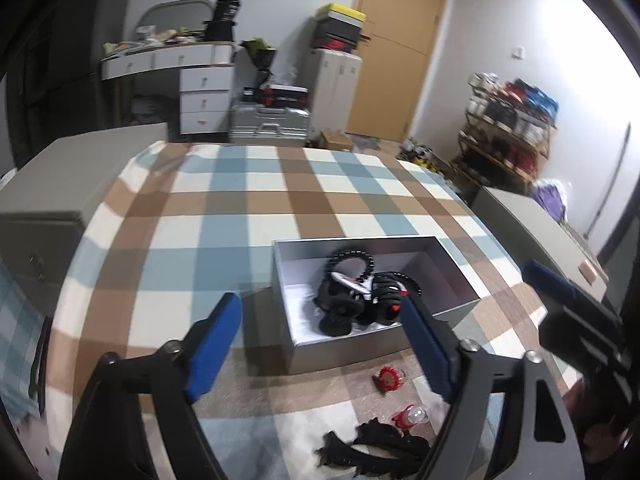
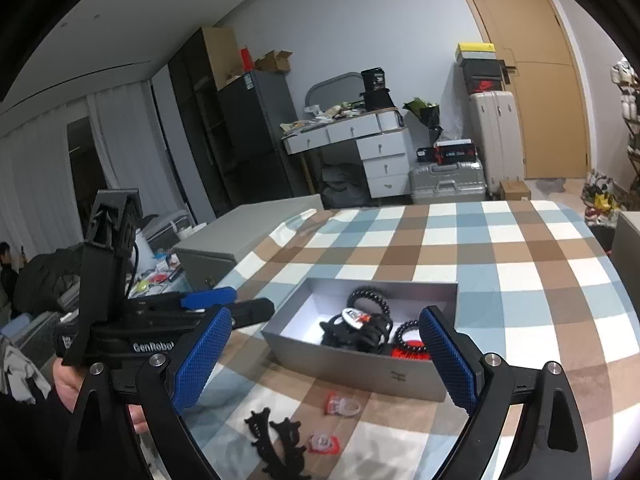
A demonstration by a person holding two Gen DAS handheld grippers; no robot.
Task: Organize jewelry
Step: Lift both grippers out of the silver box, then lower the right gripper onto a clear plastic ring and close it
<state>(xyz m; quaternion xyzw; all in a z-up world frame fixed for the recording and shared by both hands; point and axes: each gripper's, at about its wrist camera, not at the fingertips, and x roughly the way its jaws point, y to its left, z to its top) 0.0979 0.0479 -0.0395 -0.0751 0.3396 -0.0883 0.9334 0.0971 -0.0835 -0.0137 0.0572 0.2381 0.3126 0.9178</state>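
Note:
A grey open box (image 1: 340,350) (image 2: 360,364) sits on the checked tablecloth and holds black bead bracelets (image 1: 352,264) (image 2: 368,300), a red item and a white tag. In front of it lie a black spiky hair clip (image 1: 372,450) (image 2: 280,440), a red spiky piece (image 1: 387,378) and a red-and-clear ring (image 1: 410,416) (image 2: 340,404), plus another red-and-clear ring (image 2: 324,442). My left gripper (image 1: 320,344) is open and empty just before the box. My right gripper (image 2: 324,360) is open and empty, above the loose pieces.
The checked table (image 1: 248,208) (image 2: 480,248) extends far behind the box. Grey cabinets (image 1: 60,176) flank it. The right gripper shows at the right edge of the left wrist view (image 1: 568,300); the left gripper shows at the left of the right wrist view (image 2: 208,300).

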